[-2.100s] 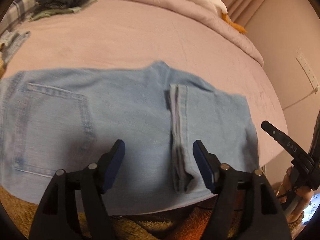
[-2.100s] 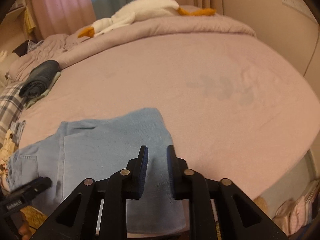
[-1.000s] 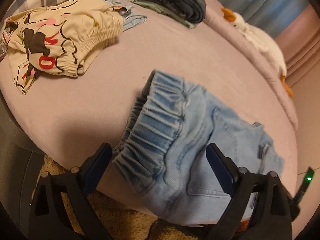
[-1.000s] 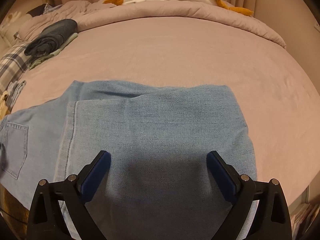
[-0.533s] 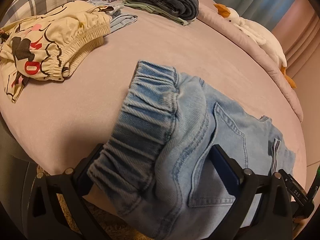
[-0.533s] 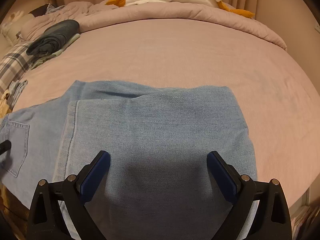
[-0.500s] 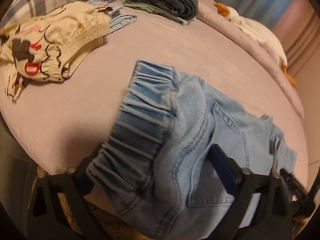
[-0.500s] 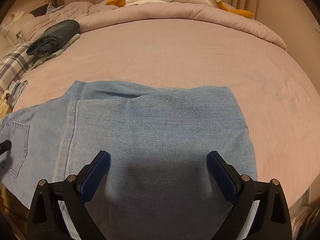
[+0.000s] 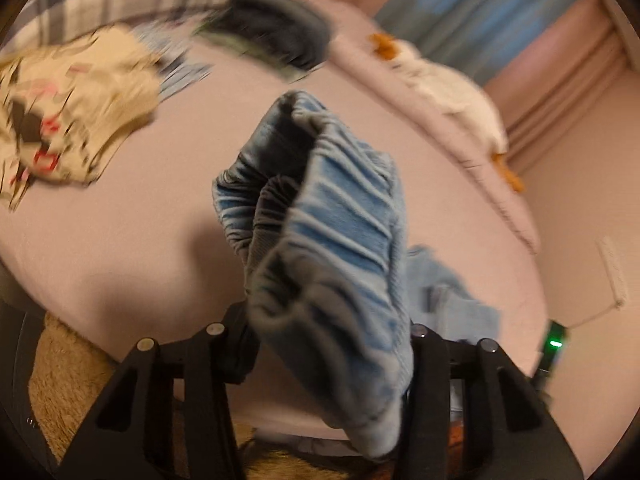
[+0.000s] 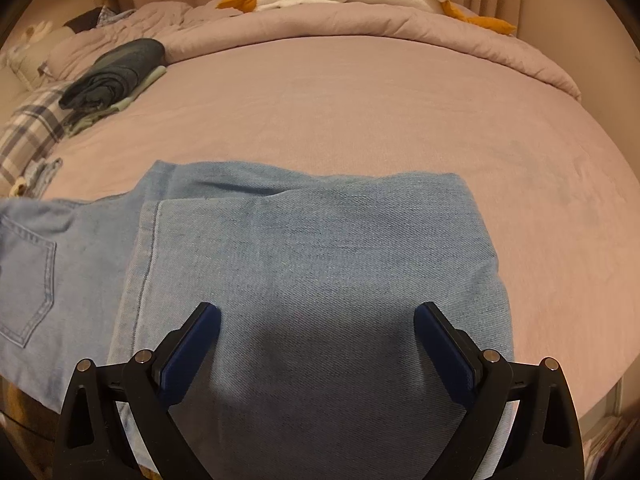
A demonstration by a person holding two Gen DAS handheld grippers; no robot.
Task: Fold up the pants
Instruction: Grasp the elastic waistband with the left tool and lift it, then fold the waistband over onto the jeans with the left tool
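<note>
- Pants [image 10: 312,264] lie on the bed [image 10: 360,112], legs already doubled over
- Left claw [image 9: 328,344], jaws just closing, apparently pinches the lifted waistband [image 9: 336,216]; that fold remains
- Right claw [image 10: 316,344] hovers wide over the denim, holding nothing

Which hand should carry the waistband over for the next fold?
Left. The left gripper is shut on the bunched waistband, lifted off the bed. The right gripper hangs open above the folded legs, holding nothing.
</note>
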